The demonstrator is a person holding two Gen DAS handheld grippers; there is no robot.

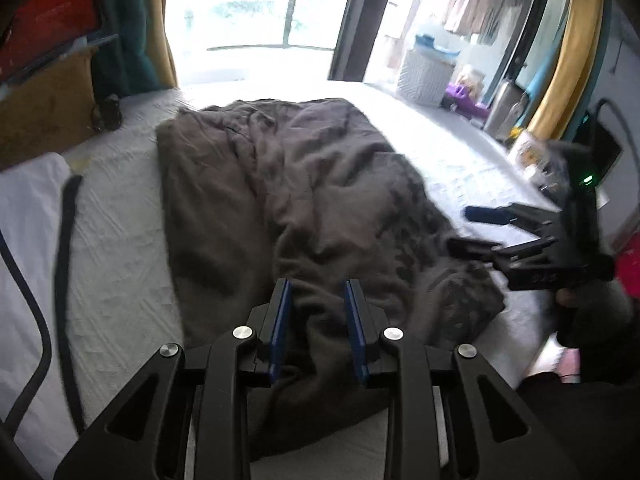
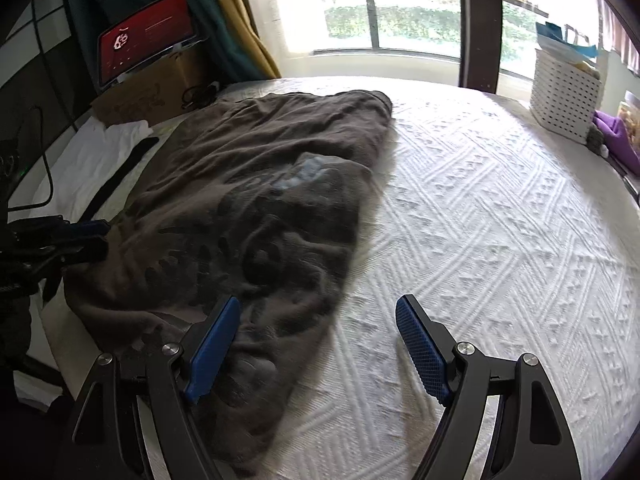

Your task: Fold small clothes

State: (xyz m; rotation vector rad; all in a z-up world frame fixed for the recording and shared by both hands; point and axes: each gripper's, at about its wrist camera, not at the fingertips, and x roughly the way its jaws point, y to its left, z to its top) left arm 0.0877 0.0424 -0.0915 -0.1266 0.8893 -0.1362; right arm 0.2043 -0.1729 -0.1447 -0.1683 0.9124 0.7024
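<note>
1. My left gripper (image 1: 318, 286) stood with its blue pads a narrow gap apart over the near edge of the brown garment (image 1: 304, 184); the cloth lay under and between the pads, but they did not press on it, so I called it released.

2. My right gripper (image 2: 318, 308) was spread wide and held nothing, its left pad above the garment's near corner and its right pad above the bare white bedspread (image 2: 500, 220).

3. The garment, a dark brown T-shirt or similar top, lay rumpled along the left half of the bed, roughly folded lengthwise, with creases running its length.

4. A darker printed pattern covered its near part, and a small pale patch (image 2: 310, 172) showed near the middle in the right wrist view.

5. Its far end reached toward the bright window (image 2: 380, 20); its right edge ran diagonally across the quilted bedspread.

6. Beside it on the left lay a white cloth (image 2: 104, 152) and a dark strap (image 2: 120, 176).

7. A cardboard box (image 2: 148, 92) carrying a red screen (image 2: 148, 36) sat at the bed's far left corner, and a white basket (image 2: 564, 96) stood at the right.
</note>
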